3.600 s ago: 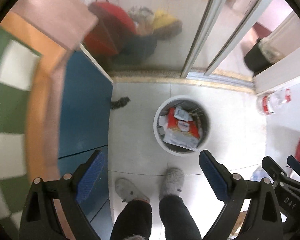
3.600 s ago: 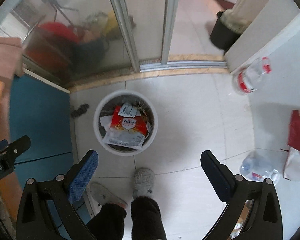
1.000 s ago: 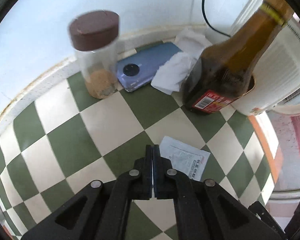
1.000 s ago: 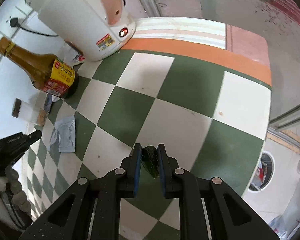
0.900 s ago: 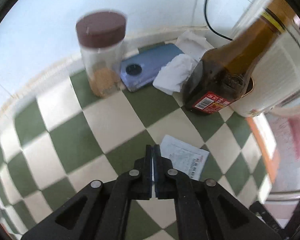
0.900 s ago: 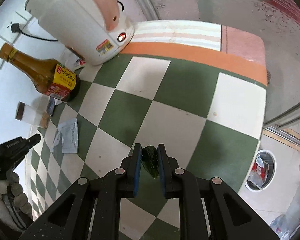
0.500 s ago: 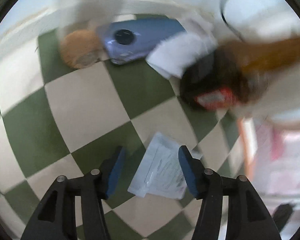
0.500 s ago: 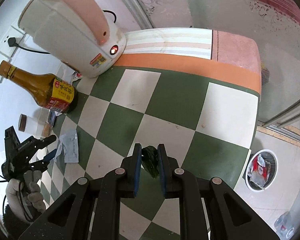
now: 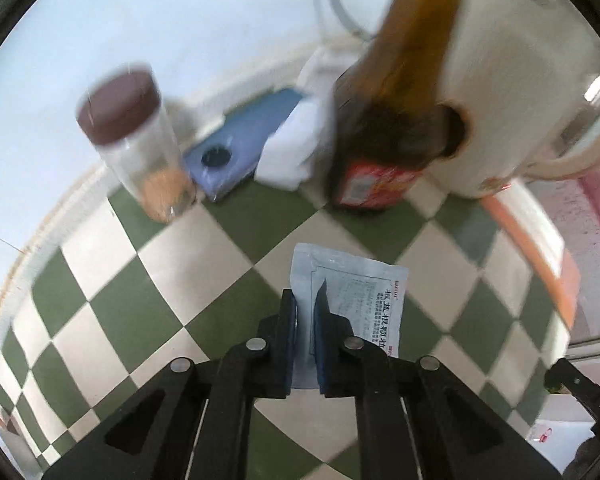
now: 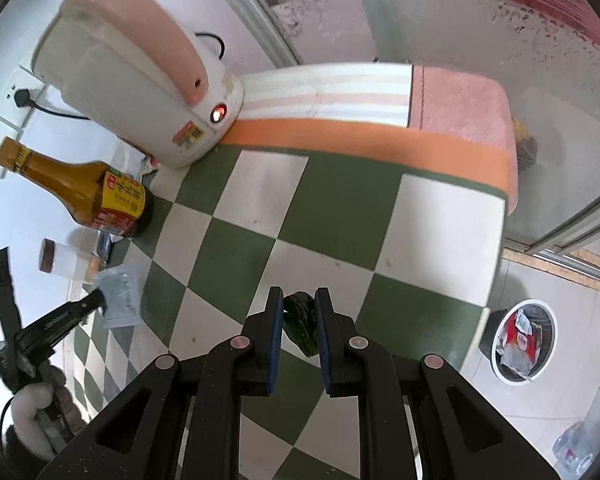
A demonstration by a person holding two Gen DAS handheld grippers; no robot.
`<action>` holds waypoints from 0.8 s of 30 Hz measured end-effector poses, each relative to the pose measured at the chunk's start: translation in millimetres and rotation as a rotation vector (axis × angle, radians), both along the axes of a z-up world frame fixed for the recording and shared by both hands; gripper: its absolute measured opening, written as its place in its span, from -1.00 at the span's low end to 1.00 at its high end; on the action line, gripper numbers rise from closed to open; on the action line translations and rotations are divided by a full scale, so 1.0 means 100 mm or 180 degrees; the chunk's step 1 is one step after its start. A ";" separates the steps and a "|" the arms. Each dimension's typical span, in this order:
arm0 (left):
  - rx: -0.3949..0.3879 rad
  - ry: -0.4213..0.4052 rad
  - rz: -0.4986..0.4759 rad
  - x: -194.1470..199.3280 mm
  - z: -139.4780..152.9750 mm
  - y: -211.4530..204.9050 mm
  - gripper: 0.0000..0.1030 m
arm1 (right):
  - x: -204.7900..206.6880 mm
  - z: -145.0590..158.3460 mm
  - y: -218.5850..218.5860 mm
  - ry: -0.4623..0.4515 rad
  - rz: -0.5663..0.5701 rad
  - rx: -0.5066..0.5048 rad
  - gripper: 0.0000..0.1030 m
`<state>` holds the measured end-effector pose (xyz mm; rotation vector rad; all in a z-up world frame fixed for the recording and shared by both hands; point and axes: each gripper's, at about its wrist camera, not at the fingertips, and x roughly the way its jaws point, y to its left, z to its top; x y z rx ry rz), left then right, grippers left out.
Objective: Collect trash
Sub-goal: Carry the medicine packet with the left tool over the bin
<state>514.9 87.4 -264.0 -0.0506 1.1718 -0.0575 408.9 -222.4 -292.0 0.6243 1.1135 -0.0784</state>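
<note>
Both hands carry trash: left gripper [image 9: 305, 334] pinches the grey sachet [image 9: 352, 292], right gripper [image 10: 296, 330] clamps a dark green scrap [image 10: 300, 322], bound for the bin [image 10: 520, 344].

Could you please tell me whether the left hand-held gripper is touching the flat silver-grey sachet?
Touching: the left wrist view shows the left hand-held gripper closed on the flat silver-grey sachet's edge.
</note>
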 end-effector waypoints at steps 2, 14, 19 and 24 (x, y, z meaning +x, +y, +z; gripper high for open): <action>-0.0004 -0.0133 -0.0091 -0.13 0.22 -0.13 -0.89 | -0.11 0.08 -0.13 -0.0079 -0.0050 -0.0001 -0.68; -0.0386 0.0093 -0.1456 -1.39 0.30 -2.57 -0.89 | -2.17 -0.18 -2.03 0.0075 -0.1187 0.0049 -0.68; -0.0329 0.0552 -0.2111 -2.04 -0.47 -3.87 -0.88 | -3.30 -1.08 -2.85 0.0529 -0.1748 0.0164 -0.68; -0.0101 0.1035 -0.2422 -2.52 -1.84 -4.89 -0.88 | -3.91 -2.37 -3.38 0.0765 -0.2063 0.0531 -0.68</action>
